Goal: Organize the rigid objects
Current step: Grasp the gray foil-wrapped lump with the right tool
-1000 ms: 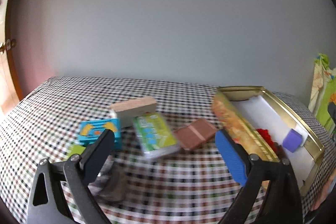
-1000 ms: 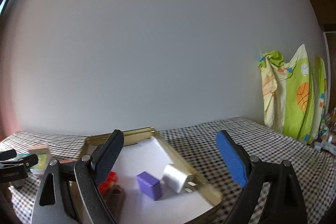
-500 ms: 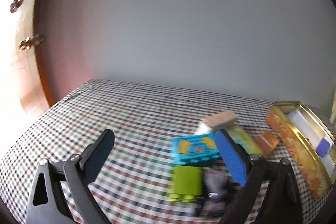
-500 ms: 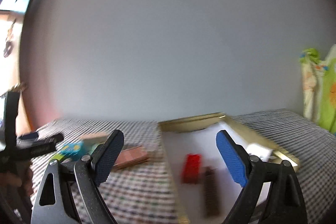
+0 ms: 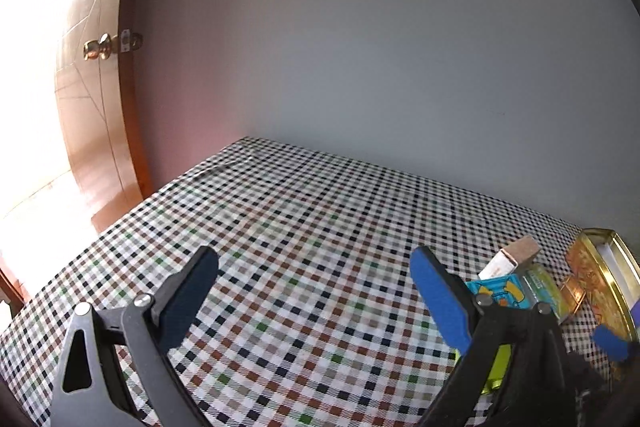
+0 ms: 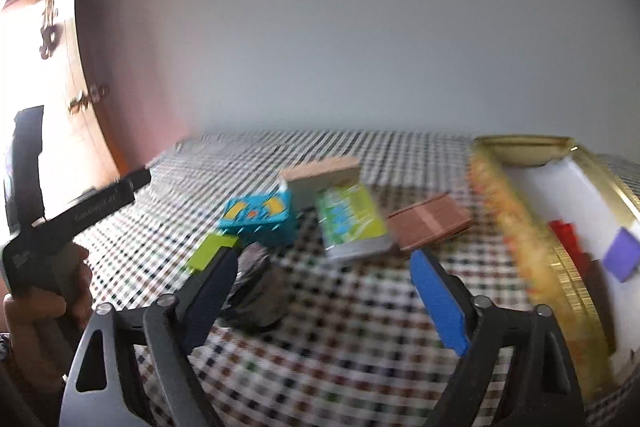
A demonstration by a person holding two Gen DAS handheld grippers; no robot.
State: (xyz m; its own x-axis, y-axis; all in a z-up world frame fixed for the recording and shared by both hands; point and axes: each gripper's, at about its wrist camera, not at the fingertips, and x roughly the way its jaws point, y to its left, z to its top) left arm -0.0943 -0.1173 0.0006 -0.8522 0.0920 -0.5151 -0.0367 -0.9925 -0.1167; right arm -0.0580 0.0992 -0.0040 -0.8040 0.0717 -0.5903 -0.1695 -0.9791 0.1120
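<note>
In the right wrist view my right gripper (image 6: 320,287) is open and empty above the checked cloth, just in front of a cluster: a dark grey object (image 6: 256,287), a lime brick (image 6: 206,253), a teal box (image 6: 262,215), a wooden block (image 6: 320,173), a green packet (image 6: 354,223) and a brown block (image 6: 430,221). A gold tin (image 6: 520,227) at the right holds a red brick (image 6: 566,235) and a purple cube (image 6: 622,255). My left gripper (image 5: 316,291) is open and empty over bare cloth; the teal box (image 5: 502,291) and the tin (image 5: 600,283) show at its right.
A wooden door (image 5: 80,87) with a brass knob stands left of the table. The cloth's left edge (image 5: 60,283) drops off near it. A grey wall runs behind the table. The left gripper's body and the hand holding it (image 6: 52,259) show at the left of the right wrist view.
Both grippers have swung left. The left one now faces bare cloth with the cluster at its right edge. The right one has turned from the tin to the cluster.
</note>
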